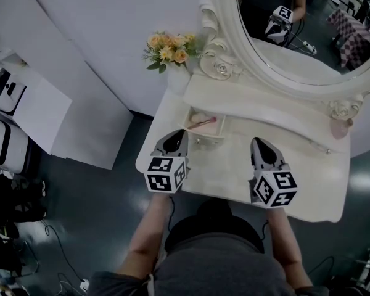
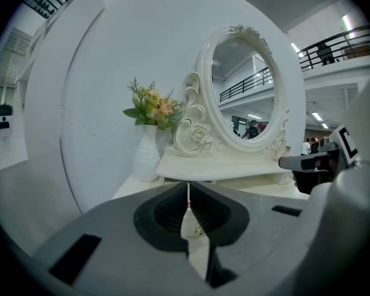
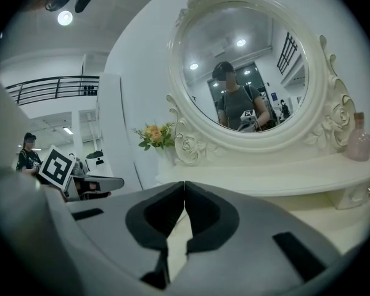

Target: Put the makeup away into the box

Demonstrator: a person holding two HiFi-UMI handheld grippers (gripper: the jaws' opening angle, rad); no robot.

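Note:
On the white dressing table [image 1: 222, 177] a small cream box [image 1: 221, 130] stands open under the mirror shelf. Pink makeup pieces [image 1: 200, 121] lie inside it. My left gripper [image 1: 180, 132] hovers at the box's near left corner, its jaws shut with nothing between them. In the left gripper view the left gripper [image 2: 188, 190] has its tips touching, and the box's knobbed front [image 2: 199, 230] shows through the gap below. My right gripper [image 1: 257, 140] hangs over the tabletop right of the box, also shut and empty. The right gripper [image 3: 184, 187] shows its pads meeting.
An oval mirror [image 1: 308, 73] in an ornate frame stands at the back. A white vase of flowers [image 1: 172, 55] sits at the back left, and a pink bottle [image 1: 340, 128] at the right. A thin stick [image 1: 317, 145] lies on the table's right. The near edge is just under the grippers.

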